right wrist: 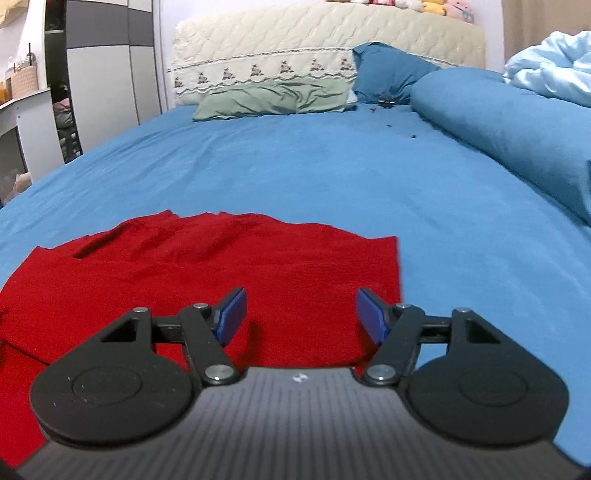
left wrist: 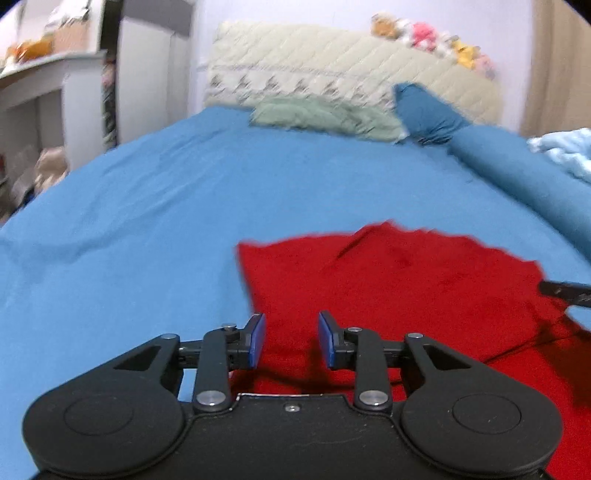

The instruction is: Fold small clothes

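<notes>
- A red garment point(left wrist: 406, 295) lies spread flat on the blue bed sheet point(left wrist: 147, 221), at the near end of the bed.
- The left gripper point(left wrist: 291, 339) hangs over the garment's near left part, close to its left edge; its blue pads point(left wrist: 257, 339) stand moderately apart with only red cloth showing in the gap, nothing held.
- In the right wrist view the right gripper point(right wrist: 301, 314) sits over the garment's near right part, beside the straight right edge; its fingers are spread wide, wider than the left one's, and grip nothing.
- A dark slit-like fold point(right wrist: 99, 245) marks the garment's far left area in the right wrist view, and the far hem is slightly wavy.
- At the far end of the bed a pale green pillow point(right wrist: 273, 98) lies against a quilted cream headboard cover point(right wrist: 295, 40), with a dark blue pillow point(right wrist: 388, 74) just to its right.
- A rolled blue duvet point(right wrist: 498, 125) runs along the right side, with a light blue blanket point(right wrist: 554, 62) beyond it.
- Soft toys point(left wrist: 424, 33) sit in a row on top of the headboard.
- The left wrist view is blurred.
</notes>
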A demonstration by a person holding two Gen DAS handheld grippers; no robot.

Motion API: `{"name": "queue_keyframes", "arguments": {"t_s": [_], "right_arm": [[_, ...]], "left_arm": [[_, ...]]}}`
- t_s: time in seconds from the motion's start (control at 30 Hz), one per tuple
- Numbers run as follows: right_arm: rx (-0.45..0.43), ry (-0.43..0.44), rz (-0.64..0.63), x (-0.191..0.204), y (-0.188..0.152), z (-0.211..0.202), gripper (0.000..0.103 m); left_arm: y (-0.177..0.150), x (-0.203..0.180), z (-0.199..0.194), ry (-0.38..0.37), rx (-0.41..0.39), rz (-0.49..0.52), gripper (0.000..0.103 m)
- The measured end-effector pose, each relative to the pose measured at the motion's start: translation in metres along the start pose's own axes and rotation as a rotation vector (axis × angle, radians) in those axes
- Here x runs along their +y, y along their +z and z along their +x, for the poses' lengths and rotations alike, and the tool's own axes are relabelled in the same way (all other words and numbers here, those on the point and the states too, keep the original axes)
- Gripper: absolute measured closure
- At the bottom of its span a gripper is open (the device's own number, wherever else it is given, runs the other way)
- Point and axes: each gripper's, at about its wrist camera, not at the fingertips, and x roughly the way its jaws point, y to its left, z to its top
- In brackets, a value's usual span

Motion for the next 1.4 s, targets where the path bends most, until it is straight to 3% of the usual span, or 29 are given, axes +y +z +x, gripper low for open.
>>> {"name": "queue_keyframes", "arguments": {"t_s": [0.1, 0.2, 0.33, 0.47, 0.5, 0.6, 0.7, 0.73, 0.8, 0.83, 0.97, 1.03, 1.13, 1.27, 1.4], "right_arm": [[0.012, -0.007, -0.009, 0.004, 0.0, 0.008, 0.021], [0.022, -0.013, -0.001, 0.003, -0.002, 0.012, 0.021], [0.043, -0.025, 0.012, 0.001, -0.006, 0.015, 0.021], [0.058, -0.044, -0.015, 0.002, -0.01, 0.018, 0.021], [0.062, -0.049, -0.021, 0.002, -0.011, 0.019, 0.022], [0.067, -0.053, -0.02, -0.002, -0.016, 0.021, 0.022], [0.044, -0.042, 0.003, -0.004, -0.017, 0.013, 0.021], [0.024, -0.031, 0.001, -0.004, -0.017, 0.008, 0.021], [-0.01, -0.011, -0.011, -0.004, -0.017, 0.0, 0.021], [-0.015, -0.004, -0.014, -0.004, -0.017, -0.001, 0.021], [0.028, -0.009, 0.003, -0.01, -0.02, 0.012, 0.021], [0.046, -0.008, 0.047, -0.018, -0.023, 0.018, 0.02], [0.044, -0.009, 0.071, -0.019, -0.024, 0.02, 0.02], [0.039, -0.012, 0.06, -0.014, -0.015, 0.005, 0.02], [-0.031, 0.031, 0.098, -0.02, 0.003, -0.045, 0.02]], "left_arm": [[-0.009, 0.017, 0.004, 0.004, 0.041, -0.064, 0.068], [-0.013, 0.024, 0.01, -0.006, 0.063, -0.058, 0.069], [-0.017, 0.026, 0.019, -0.042, 0.081, -0.088, 0.087], [-0.025, 0.024, 0.003, 0.014, 0.111, -0.119, 0.092], [-0.029, 0.022, 0.001, 0.034, 0.114, -0.105, 0.098], [-0.03, 0.015, -0.001, 0.083, 0.109, -0.043, 0.097], [-0.021, 0.008, -0.013, 0.095, 0.04, -0.017, 0.095], [-0.017, 0.004, -0.019, 0.086, 0.0, -0.002, 0.091], [-0.009, -0.004, -0.022, 0.059, -0.039, 0.022, 0.065], [-0.006, -0.008, -0.02, 0.041, -0.05, 0.026, 0.063], [-0.004, -0.016, 0.01, -0.027, 0.005, 0.043, 0.063], [-0.01, -0.016, 0.03, -0.032, 0.065, 0.022, 0.063], [-0.012, -0.013, 0.037, -0.031, 0.07, -0.012, 0.063], [0.002, -0.017, 0.019, -0.029, 0.077, -0.038, 0.063], [0.022, -0.027, -0.031, -0.009, 0.029, 0.003, 0.063]]}}
